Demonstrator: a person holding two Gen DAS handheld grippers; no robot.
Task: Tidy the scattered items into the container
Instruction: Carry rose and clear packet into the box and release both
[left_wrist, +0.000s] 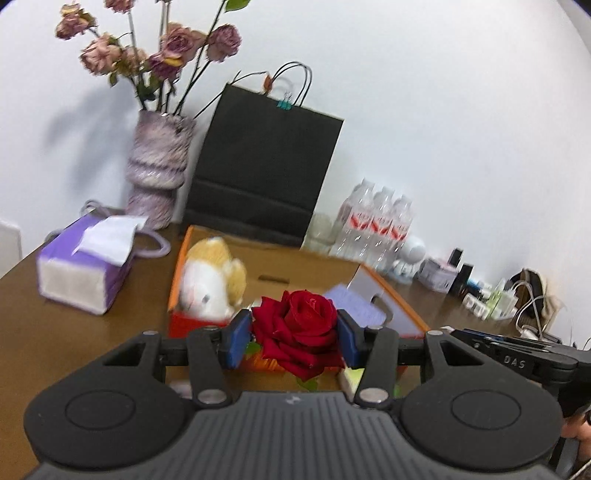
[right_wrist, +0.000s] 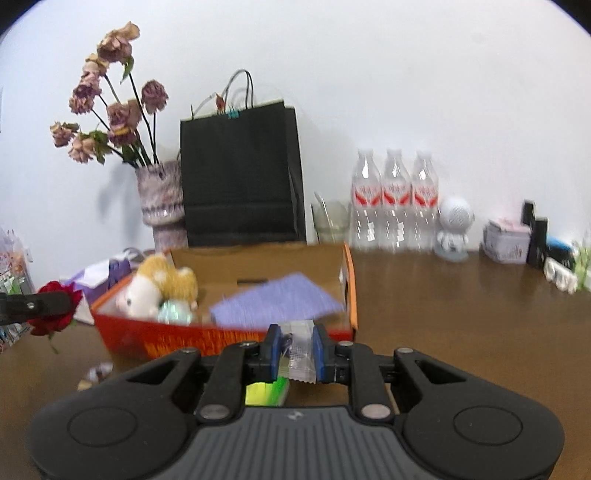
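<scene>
An open orange cardboard box (right_wrist: 349, 280) stands on the brown table; it also shows in the left wrist view (left_wrist: 402, 302). Inside lie a yellow-and-white plush toy (right_wrist: 155, 286), a pale round item (right_wrist: 173, 312) and a purple sheet (right_wrist: 277, 304). My left gripper (left_wrist: 293, 338) is shut on a red rose (left_wrist: 299, 328), held just in front of the box; the rose also shows in the right wrist view (right_wrist: 55, 310). My right gripper (right_wrist: 295, 354) is shut on a small clear plastic packet (right_wrist: 301, 354) near the box's front wall. A yellow-green pad (right_wrist: 267, 393) lies below it.
A vase of dried roses (right_wrist: 160, 199), a black paper bag (right_wrist: 240, 177), three water bottles (right_wrist: 393, 203), a white figurine (right_wrist: 452, 229) and small boxes (right_wrist: 506, 240) line the wall. A purple tissue box (left_wrist: 83, 267) lies left of the box. A small wrapper (right_wrist: 98, 373) lies on the table.
</scene>
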